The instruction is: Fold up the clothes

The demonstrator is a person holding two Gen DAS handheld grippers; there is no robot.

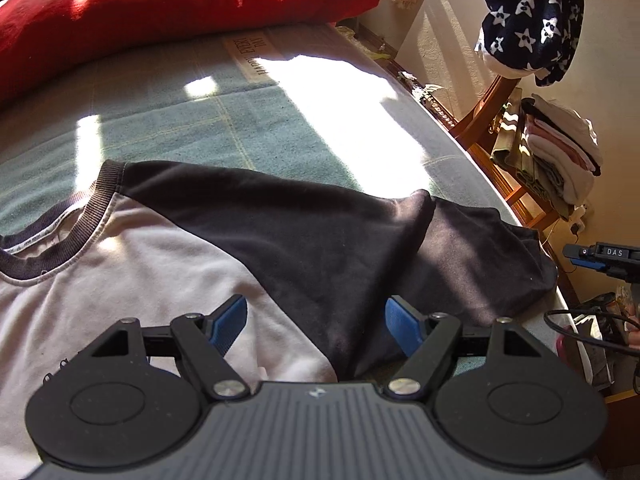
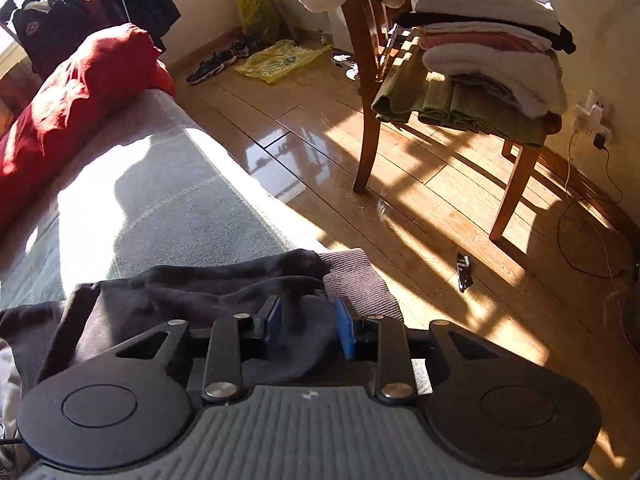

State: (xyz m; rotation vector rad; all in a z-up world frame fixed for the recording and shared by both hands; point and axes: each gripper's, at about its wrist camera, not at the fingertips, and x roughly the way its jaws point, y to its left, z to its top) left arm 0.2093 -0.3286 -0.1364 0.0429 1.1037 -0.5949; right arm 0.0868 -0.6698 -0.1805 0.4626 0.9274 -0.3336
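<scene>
Item: shirt [image 1: 168, 264] on bed [image 1: 200, 120]. I am holding the left gripper [image 1: 316, 322] released above it; right gripper [image 2: 308, 326] is hovering part-open, sleeve [image 2: 224, 288] lying loose between its jaws.

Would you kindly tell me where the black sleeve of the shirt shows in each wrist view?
Left wrist view: the sleeve runs from centre to right, above the jaws.
Right wrist view: the sleeve lies at lower centre, its ribbed cuff over the bed edge.
Shared landmark: the chair with folded clothes.
</scene>
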